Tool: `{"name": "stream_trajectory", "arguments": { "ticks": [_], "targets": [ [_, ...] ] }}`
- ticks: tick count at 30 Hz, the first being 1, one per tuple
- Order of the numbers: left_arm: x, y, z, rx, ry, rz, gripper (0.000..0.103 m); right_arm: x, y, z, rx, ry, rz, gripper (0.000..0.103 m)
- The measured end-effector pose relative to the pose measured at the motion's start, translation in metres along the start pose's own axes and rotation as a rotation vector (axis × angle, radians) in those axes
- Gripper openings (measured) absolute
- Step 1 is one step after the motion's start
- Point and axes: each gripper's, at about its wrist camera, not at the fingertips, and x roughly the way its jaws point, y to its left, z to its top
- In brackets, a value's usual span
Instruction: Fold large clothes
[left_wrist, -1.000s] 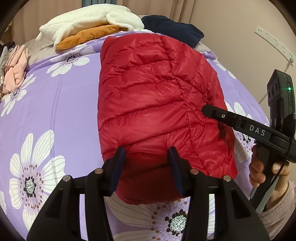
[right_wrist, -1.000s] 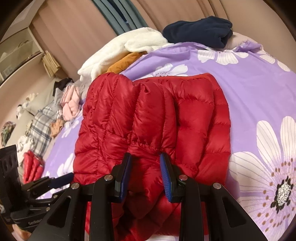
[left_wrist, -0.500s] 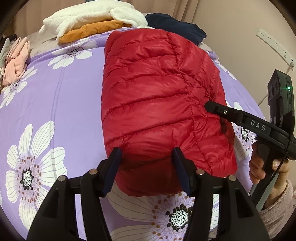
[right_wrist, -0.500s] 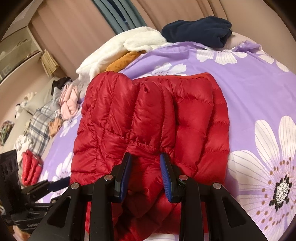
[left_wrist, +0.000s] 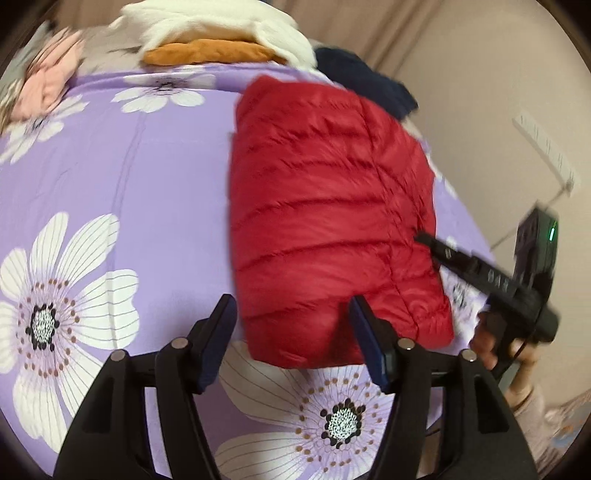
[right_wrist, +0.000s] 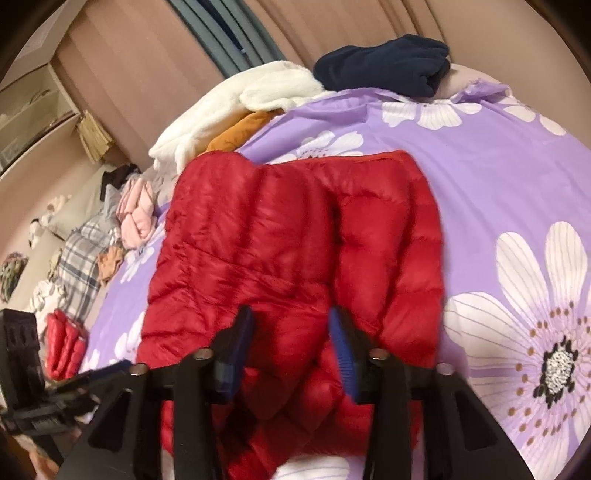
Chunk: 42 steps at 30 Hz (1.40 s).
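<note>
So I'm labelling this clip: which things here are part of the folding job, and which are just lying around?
In the job:
- red puffer jacket
- left gripper, open
- right gripper, open

Lying about:
- white fleece
- orange garment
- navy garment
- pink clothes
- plaid garment

Changes noted:
- Left gripper (left_wrist: 291, 325): jaws have just been opening, now wider; red down jacket (left_wrist: 332, 221) edge lies between them, pads clear of it.
- Right gripper (right_wrist: 291, 336): jaws have just been opening, releasing the jacket fold (previously pinched).
- Left-wrist view: shifted sideways; jacket now right of centre, blurred.
</note>
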Motion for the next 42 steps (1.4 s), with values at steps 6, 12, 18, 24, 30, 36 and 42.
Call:
{"name": "stream_trajectory", "arguments": {
  "ticks": [6, 12, 18, 24, 30, 36, 42],
  "targets": [
    [-0.001, 0.031, 0.013, -0.12, -0.02, -0.014, 0.066, -0.005, 0.0, -0.001, 0.019, -0.011, 0.006, 0.047],
    [0.014, 0.042, 0.031, -0.173, -0.01, -0.107, 0.066, -0.018, 0.003, 0.002, 0.018, -0.062, -0.046, 0.076],
    [0.039, 0.047, 0.045, -0.214, 0.03, -0.126, 0.066, -0.021, -0.016, 0.008, 0.091, -0.081, -0.083, 0.088],
    [0.047, 0.051, 0.048, -0.231, 0.042, -0.131, 0.074, -0.006, -0.047, 0.008, 0.246, -0.014, 0.01, 0.093],
    [0.054, 0.053, 0.051, -0.23, 0.051, -0.14, 0.078, 0.015, -0.064, 0.004, 0.36, 0.031, 0.073, 0.096],
    [0.064, 0.058, 0.053, -0.259, 0.064, -0.158, 0.086, 0.024, -0.073, 0.001, 0.42, 0.054, 0.116, 0.097],
    [0.075, 0.056, 0.057, -0.265, 0.072, -0.185, 0.09, 0.032, -0.077, 0.0, 0.457, 0.078, 0.157, 0.097]
  ]
}}
